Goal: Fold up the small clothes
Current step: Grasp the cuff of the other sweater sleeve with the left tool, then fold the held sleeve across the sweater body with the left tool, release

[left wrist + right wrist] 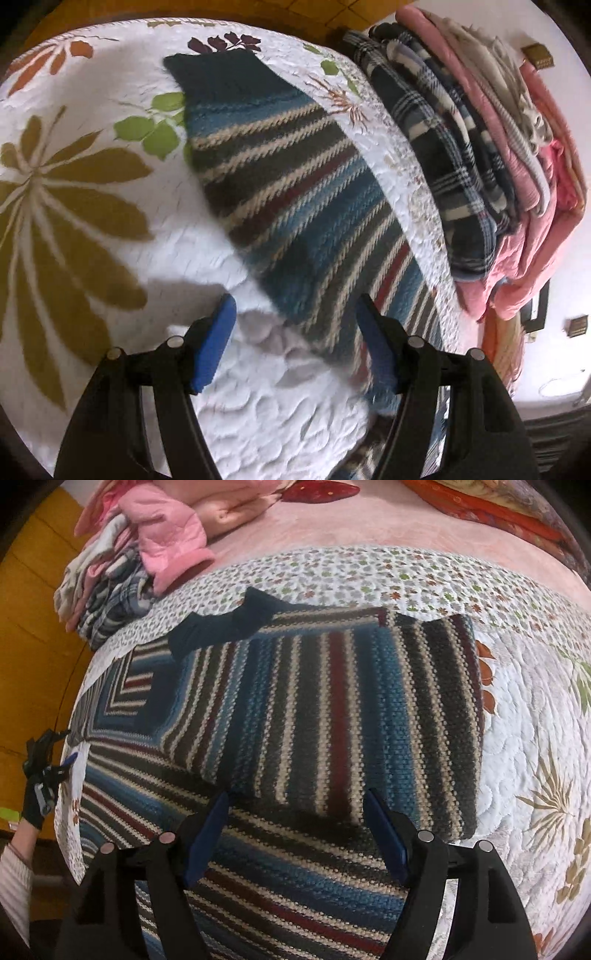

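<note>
Striped knitted sweater in blue, grey, cream and maroon (295, 709) spread flat on a white quilted bedspread printed with large olive, green and orange leaves (92, 110); one sleeve folded across the body, its dark navy ribbed cuff (221, 624) lying near the top edge. In the left wrist view, same sweater (295, 206) running diagonally across the bedspread, dark navy hem band at the far end.

Left gripper (295, 343), black with blue pads, jaws spread wide, nothing between them; poised above the sweater's near edge and the bare quilt, contact with the fabric not discernible. Right gripper (295, 830), likewise black with blue pads, jaws parted and empty, poised over the middle of the sweater just below the folded sleeve.

Stack of folded clothes (480, 147) beside the sweater on the bed: navy-and-white plaid at the bottom, pink and grey pieces on top. Same stack (140, 565) at upper left in the right wrist view. Left gripper also visible there at far left (48, 771), held by a hand with a ribbed pale sleeve (14, 878).
</note>
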The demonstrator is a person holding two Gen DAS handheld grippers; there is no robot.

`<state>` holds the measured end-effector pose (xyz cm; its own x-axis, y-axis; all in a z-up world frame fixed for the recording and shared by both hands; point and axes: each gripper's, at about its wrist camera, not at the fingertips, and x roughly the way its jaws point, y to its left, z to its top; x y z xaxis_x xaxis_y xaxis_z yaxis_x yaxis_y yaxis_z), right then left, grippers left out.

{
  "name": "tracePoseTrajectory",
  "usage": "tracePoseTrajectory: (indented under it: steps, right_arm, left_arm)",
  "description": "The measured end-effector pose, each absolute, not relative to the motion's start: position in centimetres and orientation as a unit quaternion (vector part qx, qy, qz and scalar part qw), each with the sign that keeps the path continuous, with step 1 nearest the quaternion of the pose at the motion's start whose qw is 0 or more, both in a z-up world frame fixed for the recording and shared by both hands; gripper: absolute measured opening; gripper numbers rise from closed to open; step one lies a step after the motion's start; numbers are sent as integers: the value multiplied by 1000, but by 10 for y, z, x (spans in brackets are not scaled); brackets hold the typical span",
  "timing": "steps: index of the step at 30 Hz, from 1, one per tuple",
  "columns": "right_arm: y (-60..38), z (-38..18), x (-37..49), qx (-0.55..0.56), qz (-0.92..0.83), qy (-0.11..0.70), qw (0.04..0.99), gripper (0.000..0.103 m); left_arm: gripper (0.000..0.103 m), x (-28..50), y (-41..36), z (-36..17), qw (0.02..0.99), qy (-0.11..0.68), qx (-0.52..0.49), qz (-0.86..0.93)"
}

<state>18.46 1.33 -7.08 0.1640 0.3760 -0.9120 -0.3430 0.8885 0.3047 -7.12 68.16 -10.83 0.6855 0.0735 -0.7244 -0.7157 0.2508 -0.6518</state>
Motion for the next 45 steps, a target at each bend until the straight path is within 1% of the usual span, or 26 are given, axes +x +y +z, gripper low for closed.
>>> tracePoseTrajectory:
  steps: [3,4,5,6,8,9,10,15,25,34,40,45]
  right_arm:
    - [13,-72,182,7,236,604,761,76]
    - [12,-73,182,4,234,604,762,76]
    - [11,-73,182,2,233,604,762,76]
    - [9,-75,182,1,232,604,762,76]
    - [7,-78,183,-3,226,607,762,76]
    - [5,-80,183,-5,223,608,762,76]
    - [4,-81,184,-4,220,609,762,76]
    - [1,-82,183,-4,217,609,763,76]
    - [7,-72,177,-8,227,601,766,76]
    - [14,-63,176,-11,234,595,769,76]
    - [12,-65,178,-14,231,597,768,76]
    - [9,-67,181,-12,226,598,768,76]
  left_arm:
    - [66,-68,691,-113,739,261,-568,252]
    - [63,-68,695,-114,739,249,-575,248]
    - [55,-68,698,-116,738,242,-579,248]
    - [49,-68,701,-117,738,237,-582,246]
    - [27,-68,706,-120,739,228,-586,241]
    - [22,-67,707,-121,742,227,-584,240]
    - [13,-66,707,-121,745,228,-580,237]
    - [12,-60,703,-105,777,221,-544,226]
    - [10,-34,668,-36,850,207,-458,159]
    - [10,14,580,27,898,200,-389,42]
    - [10,42,521,44,907,209,-365,-20]
    - [10,61,480,43,909,227,-346,-50]
